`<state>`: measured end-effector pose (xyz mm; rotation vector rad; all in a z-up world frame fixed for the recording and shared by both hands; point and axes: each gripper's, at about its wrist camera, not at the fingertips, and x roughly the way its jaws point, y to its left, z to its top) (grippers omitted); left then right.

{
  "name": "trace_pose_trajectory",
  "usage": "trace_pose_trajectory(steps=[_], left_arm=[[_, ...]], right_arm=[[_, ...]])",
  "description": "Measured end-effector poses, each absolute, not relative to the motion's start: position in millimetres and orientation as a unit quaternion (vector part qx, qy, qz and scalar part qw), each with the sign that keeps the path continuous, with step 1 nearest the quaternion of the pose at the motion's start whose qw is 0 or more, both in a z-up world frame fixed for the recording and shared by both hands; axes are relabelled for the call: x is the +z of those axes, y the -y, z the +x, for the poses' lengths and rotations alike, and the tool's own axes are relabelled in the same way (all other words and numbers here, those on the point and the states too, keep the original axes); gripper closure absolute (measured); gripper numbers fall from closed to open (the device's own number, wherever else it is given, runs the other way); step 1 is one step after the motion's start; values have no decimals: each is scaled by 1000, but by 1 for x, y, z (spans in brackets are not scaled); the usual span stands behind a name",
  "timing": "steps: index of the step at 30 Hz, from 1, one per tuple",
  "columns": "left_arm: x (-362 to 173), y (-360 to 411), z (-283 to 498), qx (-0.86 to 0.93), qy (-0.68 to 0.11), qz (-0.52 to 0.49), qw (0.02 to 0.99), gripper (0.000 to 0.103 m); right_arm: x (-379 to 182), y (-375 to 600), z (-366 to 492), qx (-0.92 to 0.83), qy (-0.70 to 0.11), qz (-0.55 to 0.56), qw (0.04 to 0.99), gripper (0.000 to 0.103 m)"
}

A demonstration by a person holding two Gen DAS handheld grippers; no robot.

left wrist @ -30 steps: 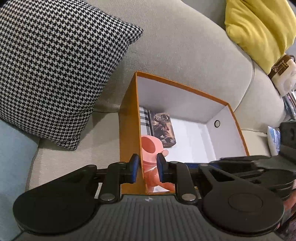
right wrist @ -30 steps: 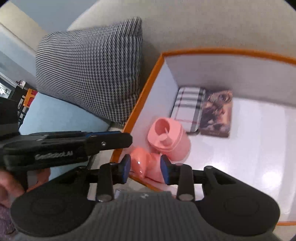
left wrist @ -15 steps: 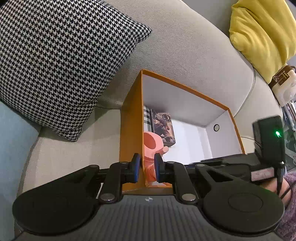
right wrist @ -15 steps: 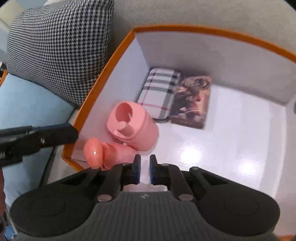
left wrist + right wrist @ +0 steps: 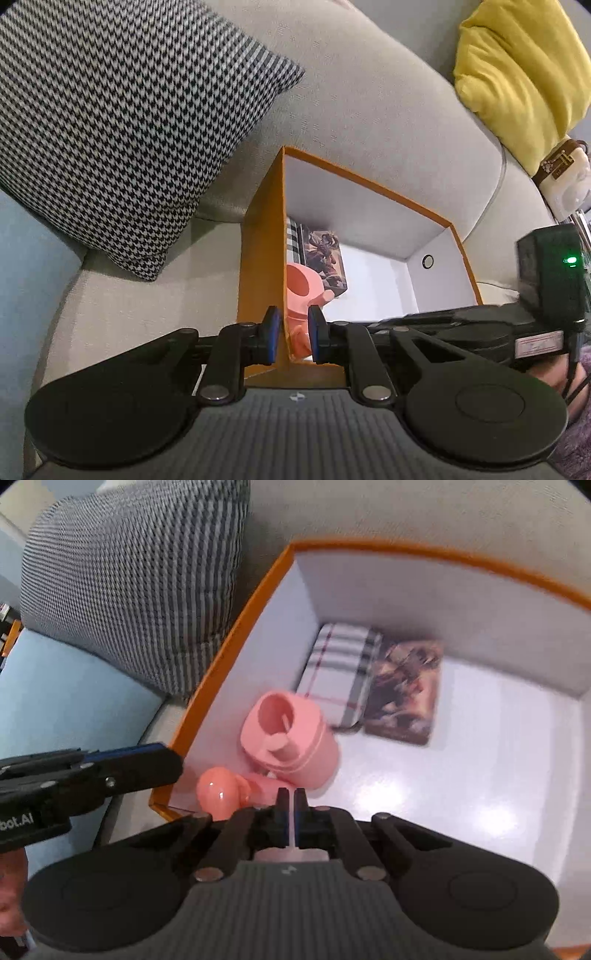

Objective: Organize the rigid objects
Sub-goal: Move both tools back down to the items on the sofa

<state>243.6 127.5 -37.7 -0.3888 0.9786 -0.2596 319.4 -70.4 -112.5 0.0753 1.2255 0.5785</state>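
Note:
An orange box (image 5: 262,266) with a white inside stands on the sofa seat. My left gripper (image 5: 294,332) is shut on its left wall at the near corner, one finger outside and one inside. On the box floor stand a pink cylinder (image 5: 291,734), a pink round-ended piece (image 5: 218,790) beside it, a plaid case (image 5: 341,672) and a picture-printed box (image 5: 406,690). My right gripper (image 5: 291,801) hangs over the box's near edge just above the pink pieces, shut with nothing in it. The left gripper (image 5: 173,764) shows side-on at the orange rim (image 5: 236,635).
A houndstooth cushion (image 5: 122,122) leans on the beige sofa back (image 5: 369,110) left of the box. A yellow cushion (image 5: 517,66) and a white bag with a brown strap (image 5: 565,173) lie to the right. A light blue surface (image 5: 66,694) borders the sofa's left side.
The right jaws, around the pink round-ended piece a second ago, let it go and closed empty; the piece now lies on the box floor. The left jaws narrowed slightly on the wall.

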Motion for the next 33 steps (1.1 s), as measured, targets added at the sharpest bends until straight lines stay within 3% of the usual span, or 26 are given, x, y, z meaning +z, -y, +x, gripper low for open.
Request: trace_pose_trajectory(steps=[14,16,22,28,30,33], left_arm=[[-19,-98,150,-133,-412,-142,890,84],[-24,-95,142,-135,-407,-140,893,84],[-37,-97,103,-138,-412,-123,892,80],[-51,-97,85,-85,-456,-80,882,62],[-56,-98,82,-63,-469,-98,876,46],[-68,-103,80,-47,-491,-136,859,37]], right_arm=[[-47,135,215,241,-423,40,873,88],[-46,145,197,226,-412,38,882,79],[-61,178,154,194,-428,53,881,77],[-95,179,128,192,-484,80,850,76],[-105,169,125,198,-501,81,838,76],[-114,152,121,215,-515,64,827,75]])
